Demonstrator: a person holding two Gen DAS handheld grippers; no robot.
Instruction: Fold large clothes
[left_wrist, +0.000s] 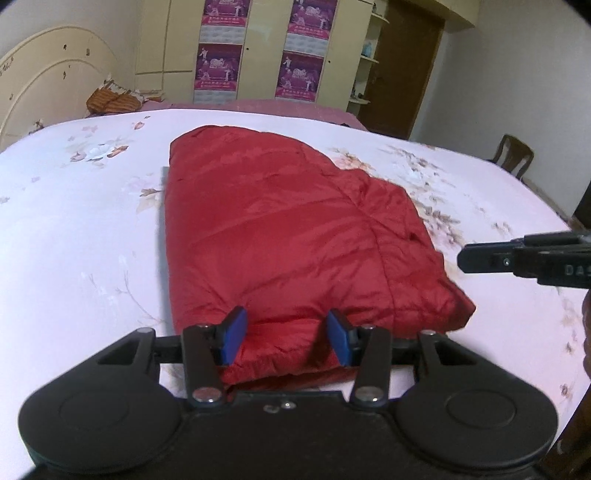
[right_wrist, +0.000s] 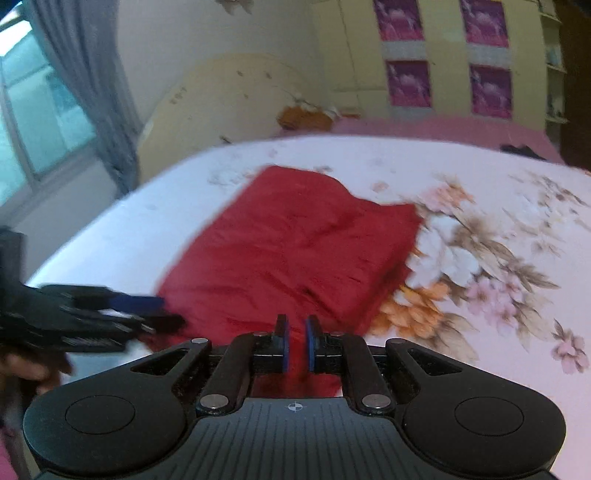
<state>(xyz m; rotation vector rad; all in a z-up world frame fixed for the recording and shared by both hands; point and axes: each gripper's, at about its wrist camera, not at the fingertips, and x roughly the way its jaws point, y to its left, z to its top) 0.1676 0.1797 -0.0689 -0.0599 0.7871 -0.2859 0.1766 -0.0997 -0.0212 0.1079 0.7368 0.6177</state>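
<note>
A red quilted jacket (left_wrist: 288, 236) lies folded on the flowered bed sheet (left_wrist: 74, 221). My left gripper (left_wrist: 287, 338) is open, its blue pads (left_wrist: 232, 338) on either side of the jacket's near edge, holding nothing. It shows at the left of the right wrist view (right_wrist: 147, 314). In the right wrist view, which is blurred, the jacket (right_wrist: 295, 243) lies ahead. My right gripper (right_wrist: 297, 347) hangs over the jacket's near edge, its jaws nearly closed with a narrow gap and no cloth visibly between them. Its fingers also show at the right edge of the left wrist view (left_wrist: 480, 258).
A cream headboard (left_wrist: 48, 77) and an orange bundle (left_wrist: 110, 99) stand at the bed's far left. A wardrobe with purple posters (left_wrist: 258, 51) and a brown door (left_wrist: 406, 66) stand behind. A wooden chair (left_wrist: 513, 155) is at the right. A window with grey curtain (right_wrist: 55, 96) is at the left.
</note>
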